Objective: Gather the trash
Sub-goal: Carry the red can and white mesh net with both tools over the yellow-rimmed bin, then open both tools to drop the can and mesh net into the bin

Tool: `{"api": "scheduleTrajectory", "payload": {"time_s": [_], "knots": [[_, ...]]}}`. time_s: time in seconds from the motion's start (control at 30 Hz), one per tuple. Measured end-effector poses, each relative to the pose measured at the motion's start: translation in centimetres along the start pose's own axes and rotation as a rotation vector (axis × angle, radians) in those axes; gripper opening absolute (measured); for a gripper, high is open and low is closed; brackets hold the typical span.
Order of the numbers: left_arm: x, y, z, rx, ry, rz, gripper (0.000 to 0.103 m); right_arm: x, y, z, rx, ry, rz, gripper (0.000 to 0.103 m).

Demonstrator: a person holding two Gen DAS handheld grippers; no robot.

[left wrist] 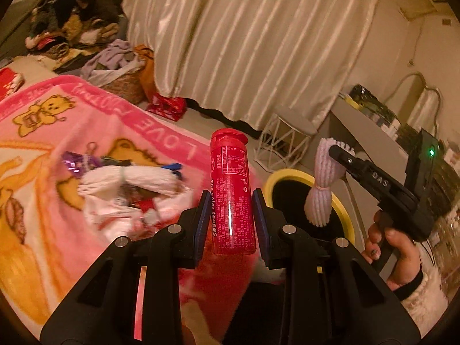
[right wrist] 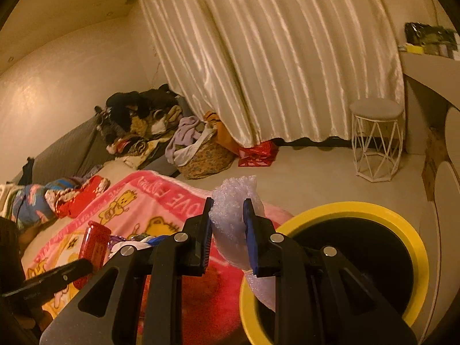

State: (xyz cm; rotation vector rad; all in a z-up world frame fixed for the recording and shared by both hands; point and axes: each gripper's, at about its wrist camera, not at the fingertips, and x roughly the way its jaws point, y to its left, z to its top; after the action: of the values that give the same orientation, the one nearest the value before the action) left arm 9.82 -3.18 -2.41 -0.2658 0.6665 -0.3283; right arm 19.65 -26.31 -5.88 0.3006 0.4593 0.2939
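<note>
My left gripper (left wrist: 231,218) is shut on a red cylindrical can (left wrist: 232,192) with a red cap, held upright over the edge of the pink blanket (left wrist: 86,120). My right gripper (right wrist: 228,230) is shut on a white foam net sleeve (right wrist: 235,201); in the left wrist view the sleeve (left wrist: 323,181) hangs above the yellow-rimmed black bin (left wrist: 348,221). The bin (right wrist: 414,238) stands on the floor beside the bed. A heap of wrappers and white foam (left wrist: 129,189) lies on the blanket. The can (right wrist: 96,244) also shows low at the left in the right wrist view.
A white wire-frame stool (right wrist: 376,143) stands by the curtain (right wrist: 273,57). A woven basket of clothes (right wrist: 204,155), a red bag (right wrist: 258,152) and a pile of clothing (right wrist: 138,118) lie further back. A desk (left wrist: 371,132) with boxes is at the right. A hand (left wrist: 394,247) holds the right gripper.
</note>
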Motion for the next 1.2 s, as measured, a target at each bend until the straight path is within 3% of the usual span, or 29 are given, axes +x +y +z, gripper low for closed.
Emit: {"api": "scheduleTrajectory", "payload": {"time_s": [0.57,1.2], "knots": [[6.7,-6.2,-1.6,0.101,0.148,-0.123,0.023,-1.4,-7.3,-0.8,0.151,-0.038,-0.074,0.02],[14.2,-10.7,-3.0,0.194,0.257,-0.168,0.023,-0.9,-12.1,-2.9,0.245,-0.009,-0.133,0.022]]}}
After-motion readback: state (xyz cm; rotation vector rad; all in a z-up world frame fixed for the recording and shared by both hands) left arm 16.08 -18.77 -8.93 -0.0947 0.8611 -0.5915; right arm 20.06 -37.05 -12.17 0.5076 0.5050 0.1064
